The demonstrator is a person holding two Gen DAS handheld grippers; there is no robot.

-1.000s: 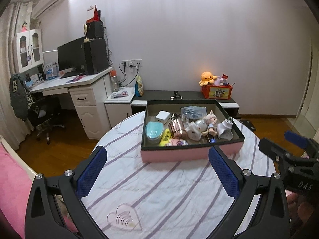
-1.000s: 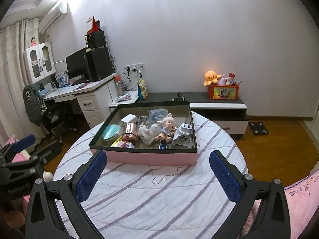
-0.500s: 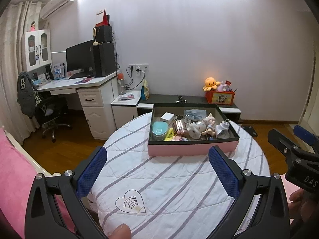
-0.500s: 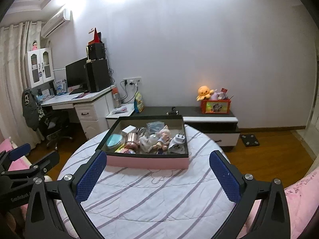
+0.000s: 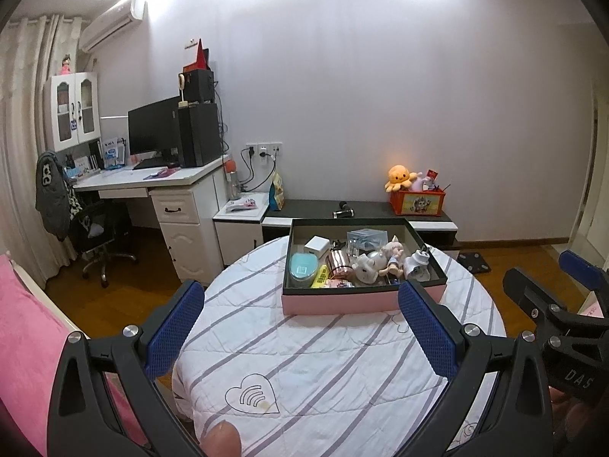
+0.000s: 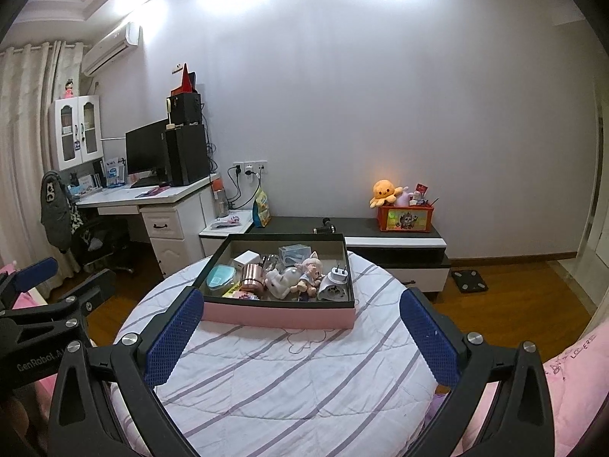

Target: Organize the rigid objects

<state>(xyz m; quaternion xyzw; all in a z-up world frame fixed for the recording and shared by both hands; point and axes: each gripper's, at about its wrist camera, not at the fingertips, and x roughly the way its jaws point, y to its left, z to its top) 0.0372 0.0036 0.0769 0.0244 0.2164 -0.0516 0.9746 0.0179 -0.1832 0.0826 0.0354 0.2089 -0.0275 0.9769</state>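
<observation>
A pink box with a dark rim [image 5: 361,302] [image 6: 278,314] stands on the far side of a round table [image 5: 323,373] [image 6: 289,381] with a striped white cloth. In it lie a teal case [image 5: 303,267], a white cube [image 5: 316,245], a copper cup [image 6: 253,275], a clear box [image 5: 366,237], a doll [image 6: 309,271] and a white plug adapter [image 6: 335,285]. My left gripper [image 5: 300,337] is open and empty, well back from the box. My right gripper [image 6: 298,341] is open and empty too, also back from the box.
A white desk [image 5: 160,186] with a monitor stands at the left, with an office chair [image 5: 99,232] beside it. A low dark cabinet [image 6: 380,236] behind the table holds an orange toy box [image 6: 405,218]. Pink bedding [image 5: 26,342] lies at the left and right edges.
Both grippers have drawn back and up from the table. The box now looks smaller and farther off, and more of the room and table shows. Both stay open.
</observation>
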